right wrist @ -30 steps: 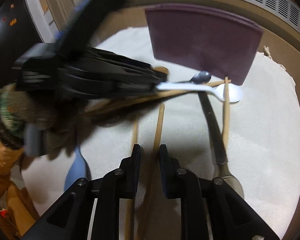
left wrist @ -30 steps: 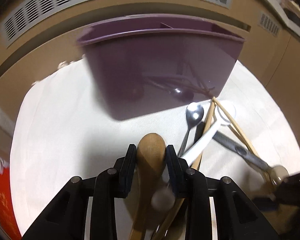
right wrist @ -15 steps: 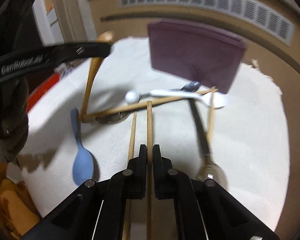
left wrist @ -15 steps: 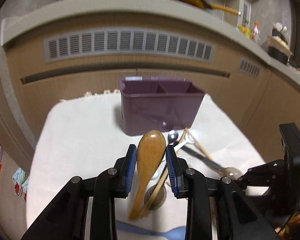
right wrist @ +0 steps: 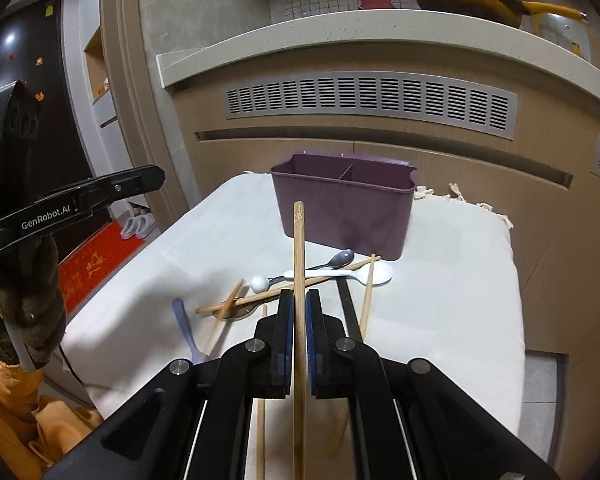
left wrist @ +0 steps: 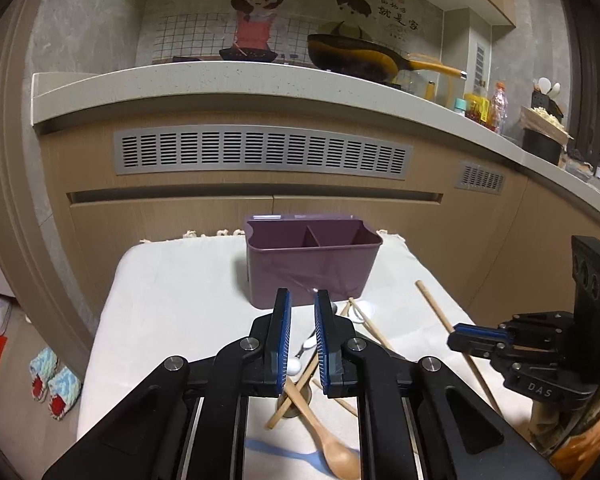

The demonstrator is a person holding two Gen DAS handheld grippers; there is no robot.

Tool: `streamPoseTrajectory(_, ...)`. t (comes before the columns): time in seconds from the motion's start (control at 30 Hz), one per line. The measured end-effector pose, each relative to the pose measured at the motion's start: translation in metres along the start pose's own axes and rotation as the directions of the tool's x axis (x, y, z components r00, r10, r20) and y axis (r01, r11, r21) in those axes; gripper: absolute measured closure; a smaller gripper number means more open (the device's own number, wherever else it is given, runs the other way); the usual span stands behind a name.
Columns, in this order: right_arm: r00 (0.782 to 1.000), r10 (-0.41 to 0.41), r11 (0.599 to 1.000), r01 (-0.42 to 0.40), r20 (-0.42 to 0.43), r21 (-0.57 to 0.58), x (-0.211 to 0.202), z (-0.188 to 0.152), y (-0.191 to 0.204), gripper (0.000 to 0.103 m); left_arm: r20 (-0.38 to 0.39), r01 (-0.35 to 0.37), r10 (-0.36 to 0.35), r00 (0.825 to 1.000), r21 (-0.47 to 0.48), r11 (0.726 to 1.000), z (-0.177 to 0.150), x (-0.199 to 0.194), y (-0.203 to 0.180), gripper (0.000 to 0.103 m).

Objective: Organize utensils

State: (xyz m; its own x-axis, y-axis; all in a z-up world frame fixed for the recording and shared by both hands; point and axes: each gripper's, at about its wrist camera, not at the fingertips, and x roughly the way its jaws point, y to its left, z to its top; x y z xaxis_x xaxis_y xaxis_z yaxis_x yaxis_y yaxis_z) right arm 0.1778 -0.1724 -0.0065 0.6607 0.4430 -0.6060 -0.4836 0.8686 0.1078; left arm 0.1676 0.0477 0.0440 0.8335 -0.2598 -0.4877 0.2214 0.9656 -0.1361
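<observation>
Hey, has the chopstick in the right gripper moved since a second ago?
Yes. The chopstick has risen off the white cloth; its tip now crosses the purple holder front.

Purple bin (right wrist: pixel 342 208) sat on cream cloth (right wrist: pixel 440 300). Chopstick (right wrist: pixel 299 264) and wooden spoon (left wrist: pixel 328 440) were tan; plastic spoon (right wrist: pixel 374 273) white, near-left spoon (right wrist: pixel 184 330) pale blue; far vent grille (left wrist: pixel 260 154) grey, slotted.

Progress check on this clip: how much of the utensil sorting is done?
Done: nothing; no utensil stands in the purple box. In hand: the right gripper is shut on one chopstick; the left gripper, jaws just closing, holds nothing. Left: the wooden spoon, white spoon, metal spoon and other chopsticks lie on the cloth.
</observation>
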Motion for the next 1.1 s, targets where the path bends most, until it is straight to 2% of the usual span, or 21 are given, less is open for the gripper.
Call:
streamPoseTrajectory(0.07,1.000,-0.005,1.000,0.005,-0.011,0.008,0.002,-0.002,-0.003,0.097,-0.029,-0.010,0.010,1.000,-0.007,1.000,-0.003,0.008,0.004,0.089)
streamPoseTrajectory(0.13,1.000,-0.006,1.000,0.007,-0.022,0.023,0.002,-0.005,-0.006,0.097,-0.125,0.013,-0.010,0.992,0.019,1.000,-0.014,0.024,0.003,0.088)
streamPoseTrajectory(0.17,1.000,-0.007,0.999,0.008,-0.028,0.032,0.003,-0.007,-0.008,0.097,-0.158,0.014,-0.010,0.987,0.021,1.000,-0.020,0.030,0.003,0.082)
streamPoseTrajectory(0.27,0.999,-0.010,0.999,0.012,-0.037,0.041,0.003,-0.012,-0.010,0.097,-0.279,0.014,-0.009,0.960,0.014,1.000,-0.044,0.054,0.002,0.058)
streamPoseTrajectory(0.3,0.999,-0.006,0.999,0.008,-0.043,0.043,0.005,-0.013,-0.010,0.097,-0.300,0.011,-0.007,0.954,0.012,1.000,-0.050,0.061,0.001,0.053)
streamPoseTrajectory(0.33,0.999,-0.001,0.999,0.003,-0.051,0.043,0.008,-0.014,-0.010,0.097,-0.332,0.017,-0.010,0.943,0.019,1.000,-0.056,0.072,-0.002,0.053)
streamPoseTrajectory(0.5,0.997,0.012,0.999,-0.009,-0.078,0.036,0.019,-0.021,-0.006,0.097,-0.413,0.012,0.027,0.911,0.092,0.996,-0.075,0.104,-0.016,0.053)
streamPoseTrajectory(0.57,0.995,0.020,0.999,-0.016,-0.093,0.039,0.022,-0.025,-0.006,0.097,-0.421,0.027,0.021,0.907,0.107,0.994,-0.081,0.106,-0.020,0.053)
streamPoseTrajectory(0.67,0.991,0.031,0.998,-0.025,-0.132,0.052,0.033,-0.034,-0.009,0.097,-0.411,0.026,0.025,0.911,0.118,0.993,-0.084,0.109,-0.018,0.053)
streamPoseTrajectory(0.77,0.987,0.041,0.998,-0.032,-0.158,0.063,0.042,-0.039,-0.010,0.097,-0.420,0.019,0.024,0.907,0.098,0.995,-0.079,0.120,-0.008,0.054)
streamPoseTrajectory(0.9,0.985,0.050,0.997,-0.041,-0.168,0.059,0.047,-0.041,-0.007,0.097,-0.449,0.081,-0.054,0.892,0.041,0.996,-0.064,0.145,-0.003,0.056)
streamPoseTrajectory(1.0,0.983,0.047,0.998,-0.037,-0.177,0.058,0.049,-0.042,-0.006,0.097,-0.454,0.096,-0.039,0.890,0.104,0.990,-0.056,0.162,-0.017,0.058)
streamPoseTrajectory(1.1,0.981,0.041,0.997,-0.028,-0.191,0.068,0.053,-0.043,-0.011,0.097,-0.455,0.102,-0.008,0.890,0.182,0.978,-0.052,0.175,-0.031,0.065)
